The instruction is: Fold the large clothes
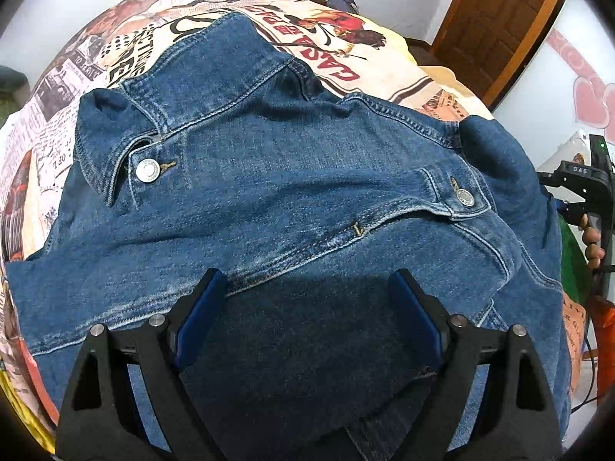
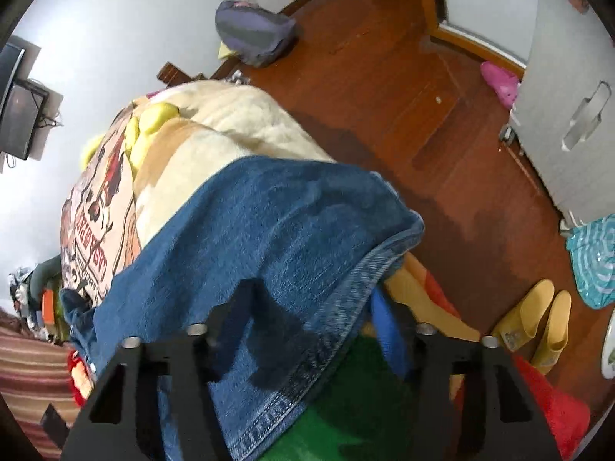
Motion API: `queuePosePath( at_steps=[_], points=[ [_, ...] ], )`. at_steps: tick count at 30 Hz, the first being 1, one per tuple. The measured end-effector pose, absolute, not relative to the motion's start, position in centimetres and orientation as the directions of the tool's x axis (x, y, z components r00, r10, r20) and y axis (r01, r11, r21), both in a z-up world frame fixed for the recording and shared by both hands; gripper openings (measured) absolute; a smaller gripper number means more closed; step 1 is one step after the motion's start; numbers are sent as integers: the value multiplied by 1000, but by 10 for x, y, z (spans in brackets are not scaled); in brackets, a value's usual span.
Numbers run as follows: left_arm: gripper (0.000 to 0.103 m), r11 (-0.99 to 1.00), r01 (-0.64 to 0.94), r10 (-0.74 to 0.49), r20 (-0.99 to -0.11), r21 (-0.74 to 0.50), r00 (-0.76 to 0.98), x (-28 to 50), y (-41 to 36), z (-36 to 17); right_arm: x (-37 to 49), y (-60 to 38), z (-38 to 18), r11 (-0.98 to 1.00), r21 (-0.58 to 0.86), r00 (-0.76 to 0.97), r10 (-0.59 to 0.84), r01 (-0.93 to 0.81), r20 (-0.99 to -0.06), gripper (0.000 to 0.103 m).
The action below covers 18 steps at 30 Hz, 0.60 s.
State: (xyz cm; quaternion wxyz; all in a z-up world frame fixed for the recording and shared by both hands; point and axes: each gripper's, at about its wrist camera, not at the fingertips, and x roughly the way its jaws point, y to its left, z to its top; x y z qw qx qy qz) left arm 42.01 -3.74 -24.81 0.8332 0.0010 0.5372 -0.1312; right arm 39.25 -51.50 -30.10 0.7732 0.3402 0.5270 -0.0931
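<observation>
My left claw (image 1: 307, 288) gapes wide over the denim jacket (image 1: 269, 192). Right claw (image 2: 313, 311) wide too, jacket hem at 12 o'clock between its fingers.

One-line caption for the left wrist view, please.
Open left gripper poised over a blue denim jacket spread on a printed newspaper-pattern blanket.

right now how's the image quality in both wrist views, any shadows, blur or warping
Left wrist view: sharp, with strong fisheye bulge; the left gripper casts a dark shadow on the denim jacket. Right wrist view: softer, slightly blurred, horizon tilted; the right gripper finger shadows fall on the denim, and the wooden floor curves toward the rim.
</observation>
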Motion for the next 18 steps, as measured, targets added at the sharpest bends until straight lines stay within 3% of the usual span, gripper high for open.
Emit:
queuePosePath(
  at_steps=[1,6,18],
  points=[
    [88,967,213,-216,-895,-140,391,419,-36,-247,392,-514,-299,756,424,435,204,499,-877,33],
    [88,970,198,-214,-884,-141,416,410,-25,-234,389,-501,-268,802,408,493,166,436,-854,17],
    [88,975,163,-217,-827,-153,519,382,9,-188,370,-406,-124,875,478,690,295,83,-661,15]
  ],
)
